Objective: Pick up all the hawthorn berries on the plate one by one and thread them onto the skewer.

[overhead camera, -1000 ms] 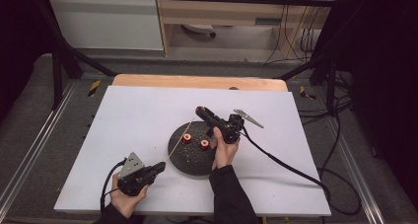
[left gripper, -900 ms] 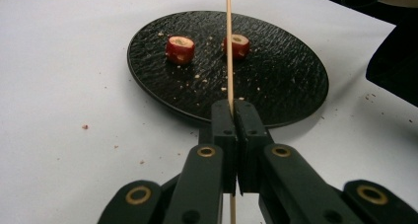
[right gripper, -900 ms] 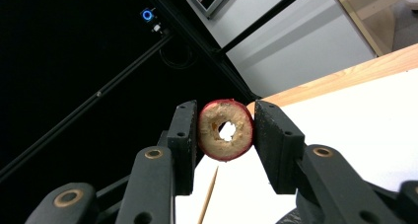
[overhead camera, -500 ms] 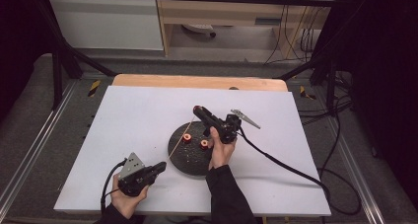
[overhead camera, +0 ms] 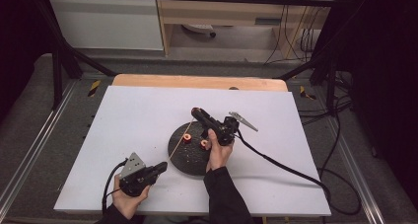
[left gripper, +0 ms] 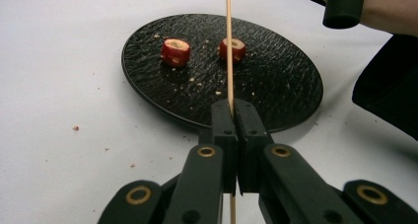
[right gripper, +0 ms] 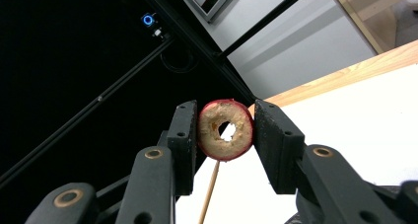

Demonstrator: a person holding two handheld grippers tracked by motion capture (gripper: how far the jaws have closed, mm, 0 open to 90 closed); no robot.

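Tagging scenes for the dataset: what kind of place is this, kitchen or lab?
Most likely a lab recording station, not a kitchen: a white table inside a black metal frame, loose cables on the floor behind it, and cabled handheld grippers working over a black plate.

Red slices (left gripper: 176, 51), black plate (left gripper: 276, 86).

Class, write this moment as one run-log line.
left tongs: shut on skewer | right tongs: shut on cored fruit ring | plate: two rings left

My skewer (left gripper: 229, 46) cut off above the left jaws, its tip hidden behind the ring slice (right gripper: 226, 129) between my right jaws
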